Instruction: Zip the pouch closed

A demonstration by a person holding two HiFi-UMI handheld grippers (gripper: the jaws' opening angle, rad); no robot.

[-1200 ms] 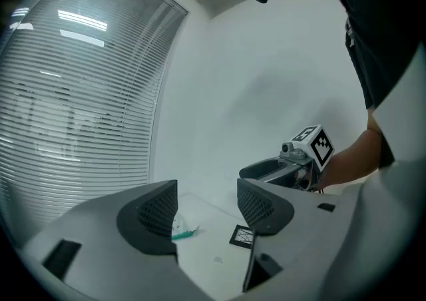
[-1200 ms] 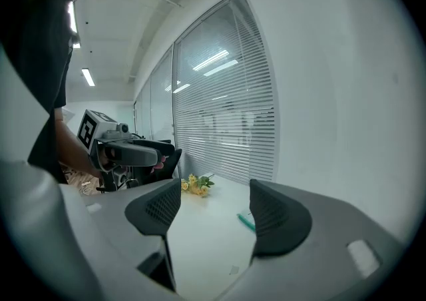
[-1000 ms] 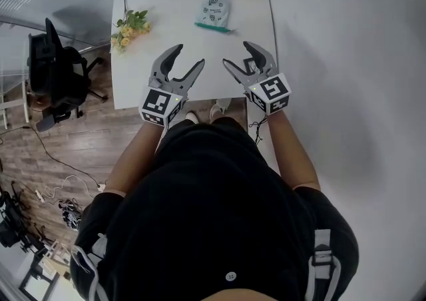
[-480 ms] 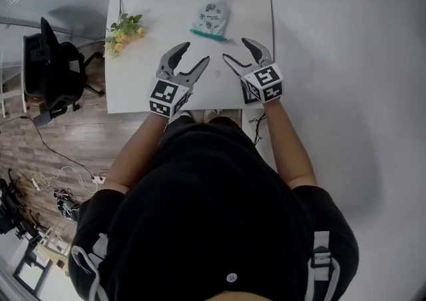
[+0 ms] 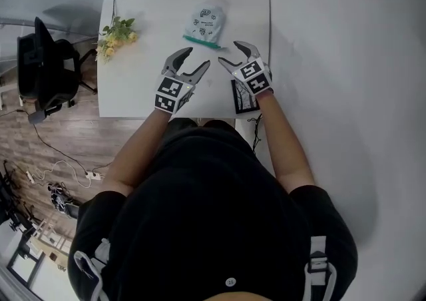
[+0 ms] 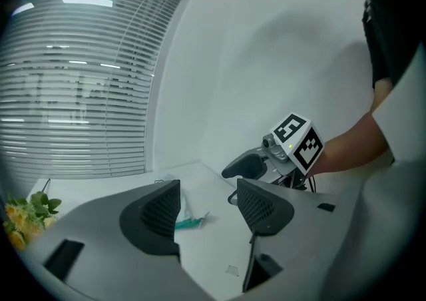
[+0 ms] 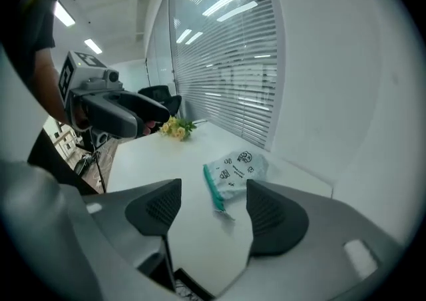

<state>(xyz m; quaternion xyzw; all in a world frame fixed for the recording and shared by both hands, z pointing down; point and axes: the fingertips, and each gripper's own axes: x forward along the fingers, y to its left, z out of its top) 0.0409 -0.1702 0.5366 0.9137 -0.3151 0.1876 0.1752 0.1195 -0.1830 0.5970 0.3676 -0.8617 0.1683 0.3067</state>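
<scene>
The white worktop (image 5: 133, 86) stands against a wall and a window with blinds. A sprig of yellow flowers (image 5: 114, 32) lies at its left edge, and a black chair (image 5: 41, 66) stands on the wood floor beside it. You hold your left tongs (image 5: 195, 58) and right tongs (image 5: 231, 53) side by side over the worktop, both spread wide with nothing between the jaws. They flank the pouch (image 5: 205, 20), which looks like a sensible stance for one to pin the fabric while the other takes the pull. The pouch lies flat toward the far edge, near both tongs but touching neither. It is pale and printed with small dark doodles, and its teal zip (image 5: 201, 42) runs along the side facing you. How far the zip is open, I cannot tell.
</scene>
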